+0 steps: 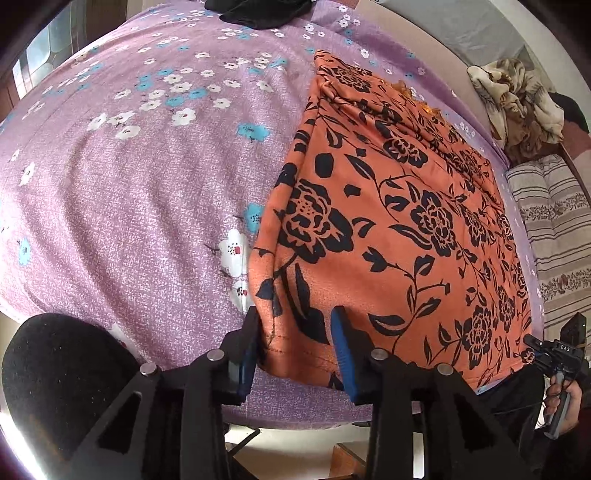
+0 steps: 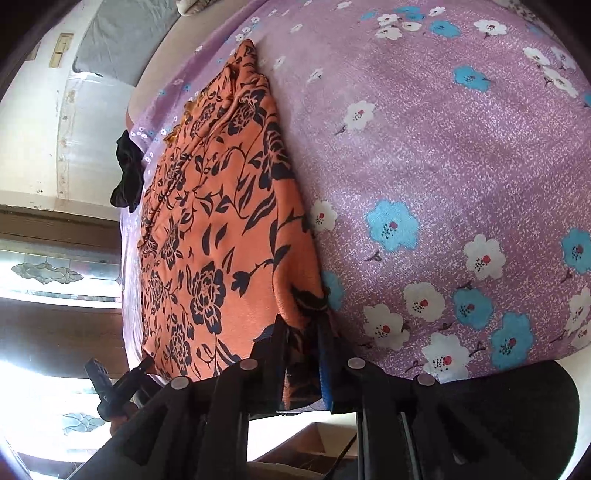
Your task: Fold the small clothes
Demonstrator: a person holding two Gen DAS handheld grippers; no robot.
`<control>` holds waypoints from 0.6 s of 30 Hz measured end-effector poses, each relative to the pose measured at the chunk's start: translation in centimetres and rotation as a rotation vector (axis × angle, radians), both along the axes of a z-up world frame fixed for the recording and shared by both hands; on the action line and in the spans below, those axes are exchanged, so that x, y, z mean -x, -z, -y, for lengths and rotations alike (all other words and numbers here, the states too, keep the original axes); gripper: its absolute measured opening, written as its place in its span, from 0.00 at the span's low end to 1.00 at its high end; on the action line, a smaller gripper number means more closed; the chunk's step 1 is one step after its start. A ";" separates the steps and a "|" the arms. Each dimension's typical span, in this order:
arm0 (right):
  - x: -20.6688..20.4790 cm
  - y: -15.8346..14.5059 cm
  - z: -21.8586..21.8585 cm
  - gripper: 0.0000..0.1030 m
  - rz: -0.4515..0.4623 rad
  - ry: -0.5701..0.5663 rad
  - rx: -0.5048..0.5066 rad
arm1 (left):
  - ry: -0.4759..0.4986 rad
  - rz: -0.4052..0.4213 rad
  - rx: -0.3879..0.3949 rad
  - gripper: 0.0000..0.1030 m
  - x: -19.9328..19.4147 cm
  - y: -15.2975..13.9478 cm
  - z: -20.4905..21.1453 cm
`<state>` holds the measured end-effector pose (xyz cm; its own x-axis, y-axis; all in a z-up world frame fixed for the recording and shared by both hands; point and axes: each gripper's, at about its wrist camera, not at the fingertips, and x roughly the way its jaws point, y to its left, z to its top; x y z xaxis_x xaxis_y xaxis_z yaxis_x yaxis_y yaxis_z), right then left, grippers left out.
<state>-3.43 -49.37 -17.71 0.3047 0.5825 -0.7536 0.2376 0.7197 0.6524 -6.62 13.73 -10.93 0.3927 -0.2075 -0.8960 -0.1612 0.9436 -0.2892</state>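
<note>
An orange garment with black flowers (image 1: 406,221) lies folded and flat on the purple flowered bedsheet (image 1: 147,184), near the bed's front edge. My left gripper (image 1: 297,325) is at the garment's near left corner. Its jaws stand apart, and the fabric lies flat and unpinched between them. In the right wrist view, the same garment (image 2: 221,221) runs away from me. My right gripper (image 2: 301,332) holds its near right corner, and bunched fabric fills the narrow gap between the pads. The right gripper (image 1: 554,354) and the hand holding it also show in the left wrist view.
A black piece of clothing (image 1: 258,11) lies at the far side of the bed, also seen as black clothing (image 2: 127,173). A striped pillow (image 1: 554,221) and a crumpled blanket (image 1: 517,99) sit beyond the garment. The sheet (image 2: 443,166) is bare beside it.
</note>
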 end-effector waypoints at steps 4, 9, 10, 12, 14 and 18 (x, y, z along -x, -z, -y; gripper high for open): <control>-0.3 -0.5 -0.2 0.06 -0.004 -0.038 0.031 | -0.006 0.025 0.023 0.08 -0.1 -1.0 -0.5; 0.2 -3.5 1.5 0.05 0.071 0.018 0.005 | -0.023 0.080 0.050 0.09 0.0 -2.9 -1.3; 0.1 -3.1 1.8 0.06 0.058 0.014 0.012 | -0.024 0.043 0.037 0.10 -0.3 -2.0 -1.3; -0.1 -1.3 1.7 0.09 0.001 0.001 -0.002 | -0.032 -0.042 0.023 0.12 -0.6 0.4 -1.3; -0.1 0.2 1.5 0.16 -0.035 0.017 0.001 | -0.036 -0.021 0.021 0.16 -0.3 0.4 -1.1; -0.2 -1.5 0.7 0.76 0.042 -0.014 0.031 | -0.017 0.002 0.040 0.35 -0.4 -0.1 -1.0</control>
